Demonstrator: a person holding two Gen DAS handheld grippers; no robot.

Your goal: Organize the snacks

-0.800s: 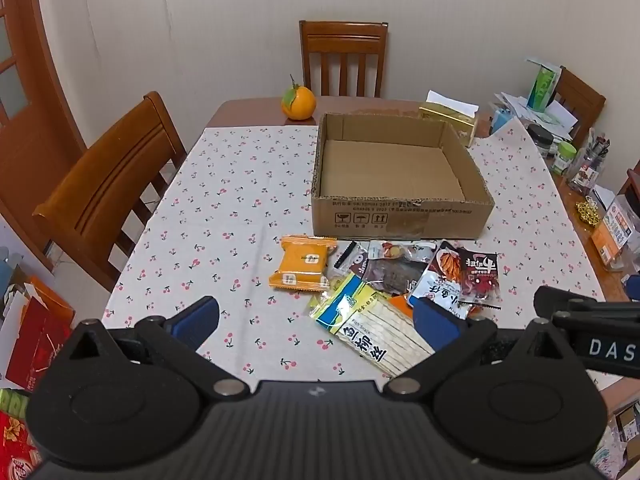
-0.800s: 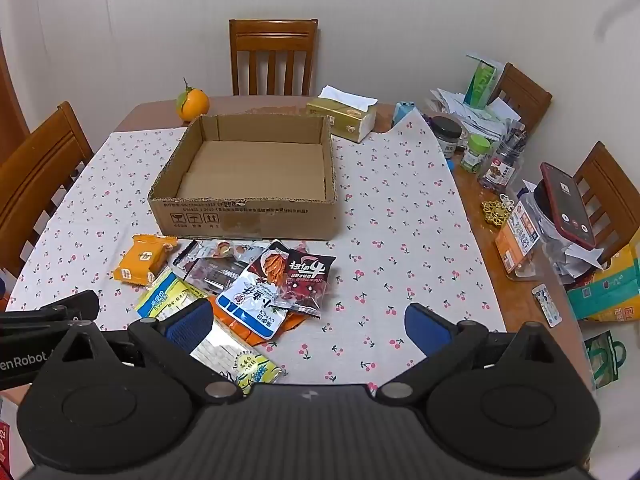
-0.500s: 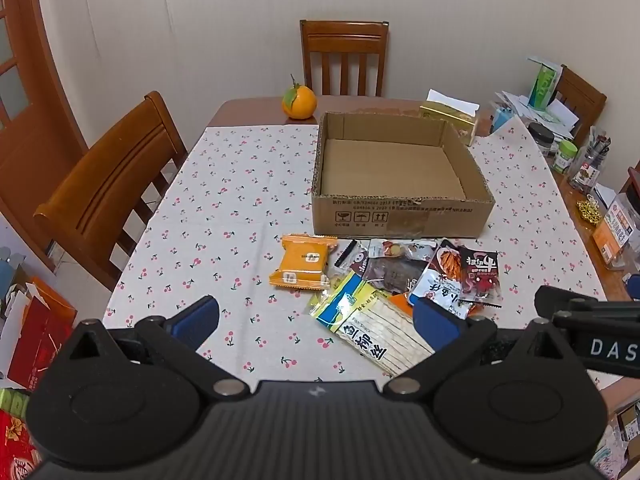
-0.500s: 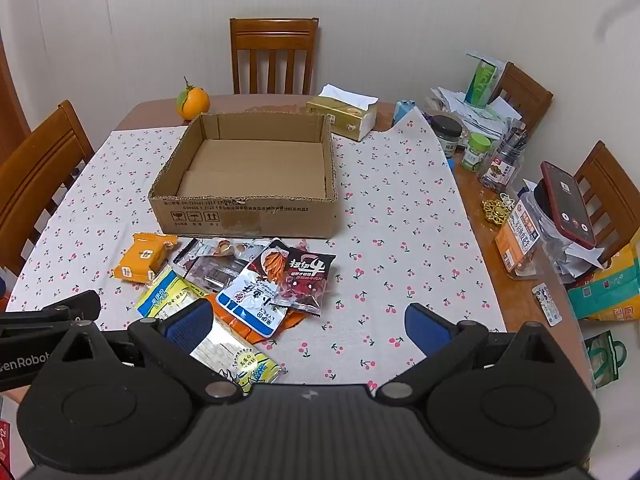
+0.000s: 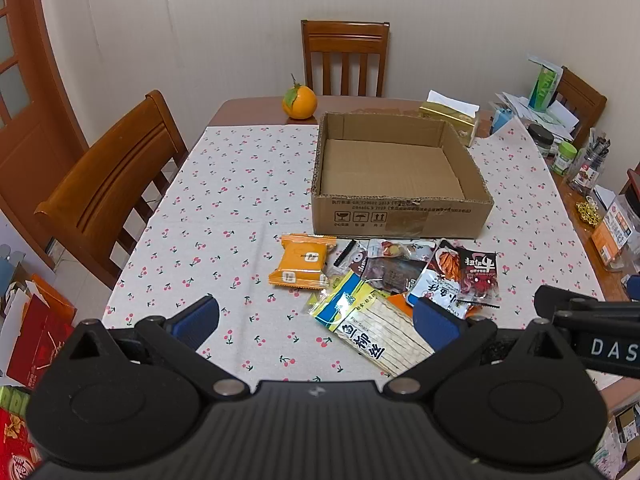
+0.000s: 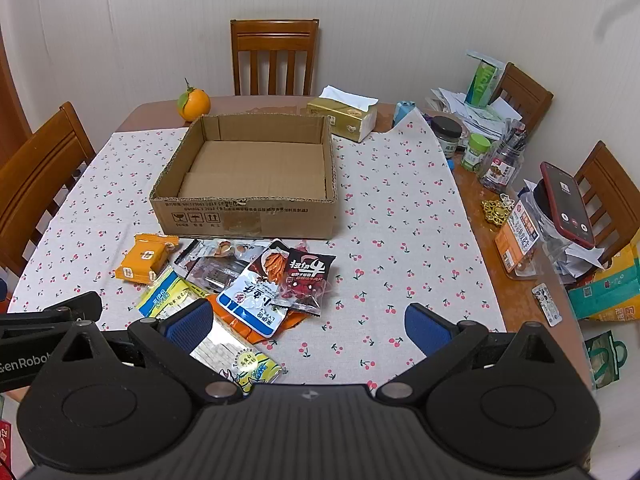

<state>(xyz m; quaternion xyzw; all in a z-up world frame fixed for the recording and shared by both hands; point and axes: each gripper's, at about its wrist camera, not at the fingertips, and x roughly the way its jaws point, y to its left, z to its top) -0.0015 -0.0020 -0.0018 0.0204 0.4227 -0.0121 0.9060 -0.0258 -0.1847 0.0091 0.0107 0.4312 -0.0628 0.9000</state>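
An empty cardboard box [image 5: 402, 216] [image 6: 248, 216] stands in the middle of the cherry-print tablecloth. In front of it lies a pile of snack packets: an orange packet [image 5: 302, 266] [image 6: 144, 258], a long yellow-and-blue packet [image 5: 370, 330] [image 6: 236, 354], a dark clear packet [image 5: 394, 268], a white-and-blue packet [image 6: 256, 294] and a black-and-red packet [image 5: 480, 278] [image 6: 308, 276]. My left gripper [image 5: 316, 322] hovers open above the near table edge, left of the pile. My right gripper [image 6: 308, 326] is open too, over the pile's near right side. Both hold nothing.
An orange fruit [image 5: 300, 102] and a tissue box [image 6: 344, 118] sit behind the box. Jars, papers and a phone [image 6: 566, 204] crowd the table's right edge. Wooden chairs [image 5: 108, 184] stand at the left, back and right. Bags lie on the floor.
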